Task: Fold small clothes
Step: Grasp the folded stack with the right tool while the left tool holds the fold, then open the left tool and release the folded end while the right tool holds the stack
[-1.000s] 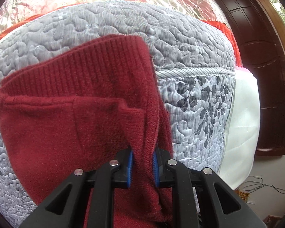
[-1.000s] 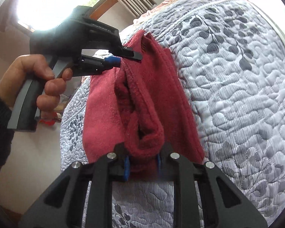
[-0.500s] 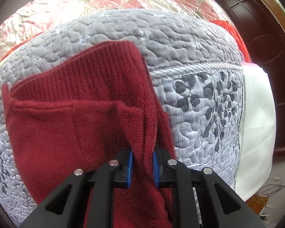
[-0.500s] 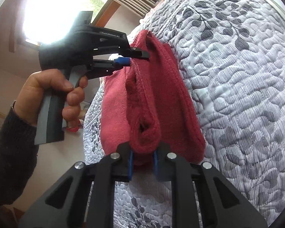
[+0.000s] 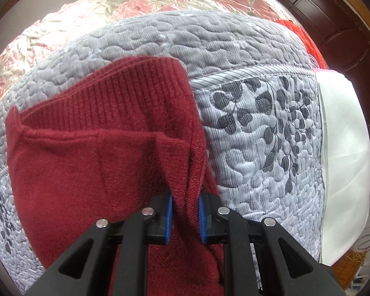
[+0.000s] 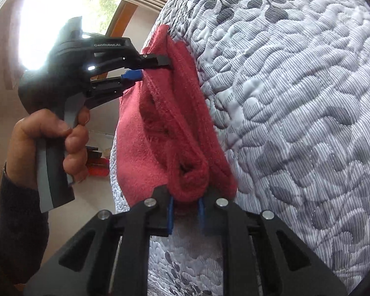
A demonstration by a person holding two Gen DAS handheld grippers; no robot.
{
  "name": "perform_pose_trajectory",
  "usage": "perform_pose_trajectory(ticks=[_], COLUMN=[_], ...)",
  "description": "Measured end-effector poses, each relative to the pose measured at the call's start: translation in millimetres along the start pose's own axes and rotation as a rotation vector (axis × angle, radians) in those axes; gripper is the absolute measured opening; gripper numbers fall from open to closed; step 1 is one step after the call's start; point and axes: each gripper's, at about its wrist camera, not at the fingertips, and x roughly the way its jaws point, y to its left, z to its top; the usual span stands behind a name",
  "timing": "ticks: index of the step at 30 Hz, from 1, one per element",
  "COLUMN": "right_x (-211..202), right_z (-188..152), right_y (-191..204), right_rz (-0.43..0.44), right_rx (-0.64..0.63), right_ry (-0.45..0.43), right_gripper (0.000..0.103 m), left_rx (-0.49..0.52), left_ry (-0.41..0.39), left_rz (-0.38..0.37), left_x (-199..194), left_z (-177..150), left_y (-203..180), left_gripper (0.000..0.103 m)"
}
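A small dark red knitted garment [image 5: 91, 162] lies partly folded on a grey quilted bed cover [image 5: 259, 133], its ribbed hem toward the far side. My left gripper [image 5: 185, 212] is shut on a bunched edge of it, lifted off the cover. In the right wrist view the same red garment [image 6: 175, 133] hangs in a long fold between both grippers. My right gripper [image 6: 185, 212] is shut on its near end. The left gripper [image 6: 145, 69], held by a hand [image 6: 49, 138], pinches the far end.
A white mattress side [image 5: 342, 162] drops off at the right of the cover. A pink floral blanket [image 5: 140, 2] and something bright red [image 5: 301, 34] lie beyond it. A dark wooden door [image 5: 338, 19] stands behind, cables [image 5: 357, 249] on the floor. A bright window [image 6: 61, 24] is behind the hand.
Both grippers have kept their hold on the garment. The left wrist view has tilted, showing more of the far blanket. In the right wrist view the left gripper and hand are closer.
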Motion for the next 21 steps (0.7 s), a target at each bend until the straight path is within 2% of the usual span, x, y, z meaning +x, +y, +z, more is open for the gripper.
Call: perform_pose_trajectory(ticks=[3,4,5,8,9,10,12,15,17,19,21], right_x=[7.5,10.0,14.8,26.2,21.1,12.9,-6.5,-27.5,-25.5,-9.9,15.0], right_z=[4.5,5.7,4.4,8.7,10.0,12.3,21.2,53.2,85.0,122.4,155.9], right_y=[6.4,6.6,4.1,-2.1,-0.7,3.6,13.2,37.0,51.0,57.6,62.1], right_rz=[0.008,-0.003,-0.010,-0.016,-0.013,-0.021,-0.021,-0.035,-0.025,-0.011,-0.018], right_rx=[-0.017,-0.021,-0.019,-0.012,-0.021,-0.040,-0.074,-0.149,-0.180,-0.200,-0.212], right_ry=[0.012,0.018,0.029,0.067,0.072,0.069,0.066,0.046,0.036,0.043,0.062], right_gripper=[0.014,0.014,0.016,0.030,0.037,0.046,0.049,0.049,0.056,0.058,0.060], left_rx=[0.012,0.025,0.043,0.038,0.023,0.008,-0.015,0.016,0.030,0.054,0.065], left_ry=[-0.015,-0.008,0.005,-0.002,-0.023,-0.054,-0.153,-0.253,-0.283,-0.296,-0.255], left_rz=[0.005,0.008,0.003,-0.010,-0.023,-0.035,-0.046,-0.122,-0.178,-0.225,-0.208], left_x=[-7.5,-7.4,-4.7,-12.8,-23.2,-36.4,-70.9,-110.1,-116.6,-108.7,-89.9], left_z=[-1.6,-1.3,-0.8,0.1,-1.3,-3.0,-13.2,-41.0,-67.8,-99.4,-126.4], left_y=[1.2,-0.2,-2.8,-2.7,-0.8,2.3,19.0,47.7,62.2,69.2,73.5], left_gripper=[0.017,0.021,0.028,0.042,0.052,0.068,0.082,0.087,0.087,0.087,0.087])
